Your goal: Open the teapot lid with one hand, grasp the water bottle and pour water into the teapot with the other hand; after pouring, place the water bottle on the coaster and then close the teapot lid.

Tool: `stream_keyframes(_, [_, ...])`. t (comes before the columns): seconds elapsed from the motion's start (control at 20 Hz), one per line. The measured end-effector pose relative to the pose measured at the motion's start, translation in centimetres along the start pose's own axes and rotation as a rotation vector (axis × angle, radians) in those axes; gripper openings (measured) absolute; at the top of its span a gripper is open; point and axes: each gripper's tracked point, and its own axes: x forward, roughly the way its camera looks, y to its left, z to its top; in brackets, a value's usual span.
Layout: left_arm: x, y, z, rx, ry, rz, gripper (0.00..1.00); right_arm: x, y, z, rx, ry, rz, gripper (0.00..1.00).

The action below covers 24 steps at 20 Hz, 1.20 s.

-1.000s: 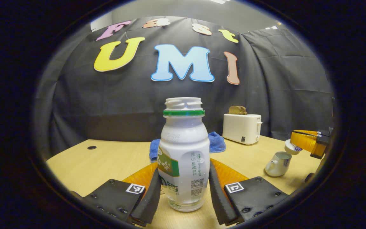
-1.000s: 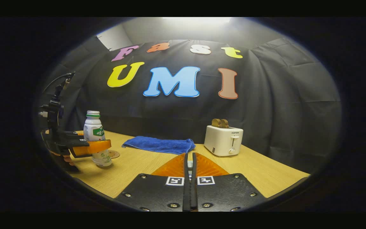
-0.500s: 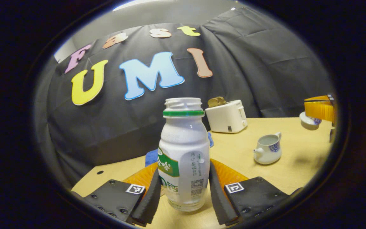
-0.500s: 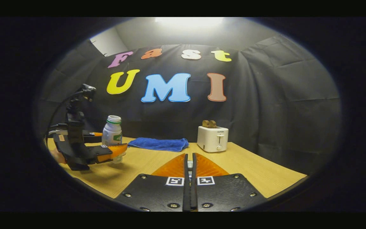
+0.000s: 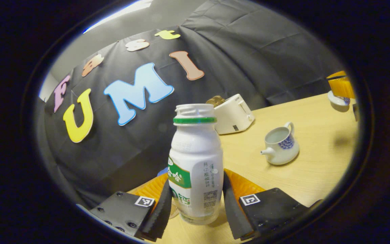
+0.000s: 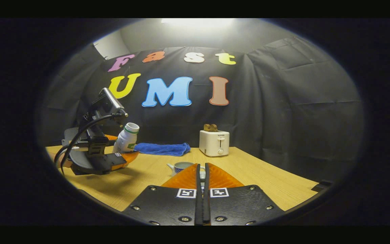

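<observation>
The left claw (image 5: 195,203) pinches the uncapped water bottle (image 5: 195,162), tilted toward the open teapot (image 5: 279,144); the right claw (image 5: 341,88) holds its lid (image 5: 337,99) clear for pouring.

The left gripper view looks along its own fingers (image 5: 230,203), tilted, close behind the water bottle (image 5: 195,162), toward the teapot (image 5: 279,144) and toaster (image 5: 233,115). The right gripper view sits low over the bench (image 6: 256,173) (level, facing the booth wall). Both share toaster, teapot and bench.
</observation>
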Motion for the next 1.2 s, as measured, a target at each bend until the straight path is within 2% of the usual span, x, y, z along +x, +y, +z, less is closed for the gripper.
stream_keyframes(0.15, [1.0,-0.5,-0.1,0.075,0.014,-0.007,0.82,-0.6,-1.1,-0.1,0.023,-0.014,-0.02,0.01])
stream_keyframes(0.25, [1.5,-0.7,0.1,0.154,0.025,0.007,0.72,-1.0,-1.9,0.1,0.023,-0.028,-0.039,0.01])
stream_keyframes(0.55, [2.7,-2.3,0.6,0.367,0.061,0.032,0.72,-1.6,-3.5,0.1,0.031,-0.034,-0.062,0.01])
stream_keyframes(0.8, [4.1,-2.9,1.0,0.51,0.076,0.057,0.72,-1.6,-4.3,0.1,0.042,-0.03,-0.071,0.01])
stream_keyframes(0.85, [4.4,-3.1,0.9,0.529,0.074,0.054,0.74,-1.6,-4.3,0.1,0.045,-0.031,-0.07,0.01])
stream_keyframes(0.9, [4.7,-3.4,0.8,0.552,0.079,0.047,0.77,-1.6,-4.4,0.1,0.048,-0.031,-0.068,0.17])
stream_keyframes(0.95, [4.9,-3.7,0.7,0.571,0.083,0.036,0.77,-1.5,-4.4,0.0,0.047,-0.03,-0.065,0.17])
stream_keyframes(1.0, [5.2,-4.1,0.5,0.588,0.091,0.019,0.79,-1.5,-4.4,-0.1,0.045,-0.028,-0.066,0.01])
stream_keyframes(1.05, [5.3,-4.2,0.4,0.607,0.098,0.009,0.82,-1.4,-4.3,-0.1,0.045,-0.027,-0.064,0.01])
stream_keyframes(1.1, [5.4,-4.3,0.4,0.631,0.106,0.004,0.77,-1.4,-4.3,-0.1,0.045,-0.025,-0.063,0.01])
stream_keyframes(1.2, [5.3,-4.4,0.4,0.684,0.111,0.006,0.79,-1.4,-4.4,-0.3,0.044,-0.02,-0.063,0.01])
